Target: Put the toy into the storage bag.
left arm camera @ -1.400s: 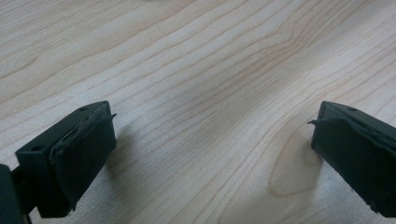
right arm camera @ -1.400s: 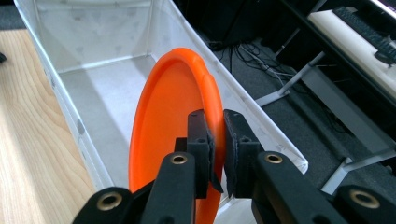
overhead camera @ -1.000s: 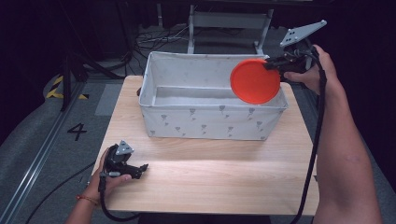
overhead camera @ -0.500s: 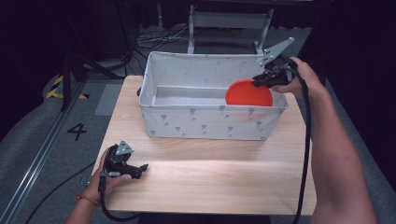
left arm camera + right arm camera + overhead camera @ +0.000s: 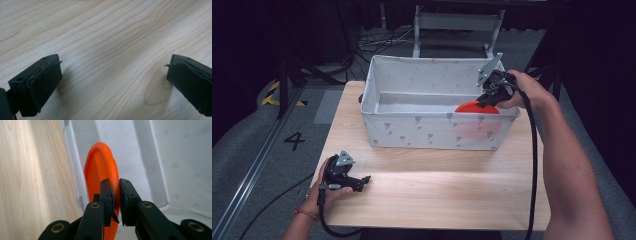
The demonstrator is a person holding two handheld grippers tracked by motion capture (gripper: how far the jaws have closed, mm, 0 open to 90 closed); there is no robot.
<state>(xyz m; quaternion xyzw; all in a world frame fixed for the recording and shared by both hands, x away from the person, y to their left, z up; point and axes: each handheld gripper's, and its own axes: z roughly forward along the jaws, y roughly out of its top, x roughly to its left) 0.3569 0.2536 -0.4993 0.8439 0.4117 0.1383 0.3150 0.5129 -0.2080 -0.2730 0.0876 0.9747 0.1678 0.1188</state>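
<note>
Your right gripper (image 5: 115,195) pinches the orange plate (image 5: 100,175) by its rim, on edge inside the bin (image 5: 377,80), right end; release now and it topples or rolls. Left gripper (image 5: 343,176) jaws spread, idle on the table (image 5: 437,195)

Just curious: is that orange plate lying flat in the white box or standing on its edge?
On edge. The orange plate stands upright along the white box wall, its rim pinched by the right tool.

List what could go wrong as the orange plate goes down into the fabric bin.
The right tongs pinch only the rim of the orange plate, held on edge, so it may swing or slip. The plate sits close to the fabric bin's near wall and could snag the soft cloth.
</note>
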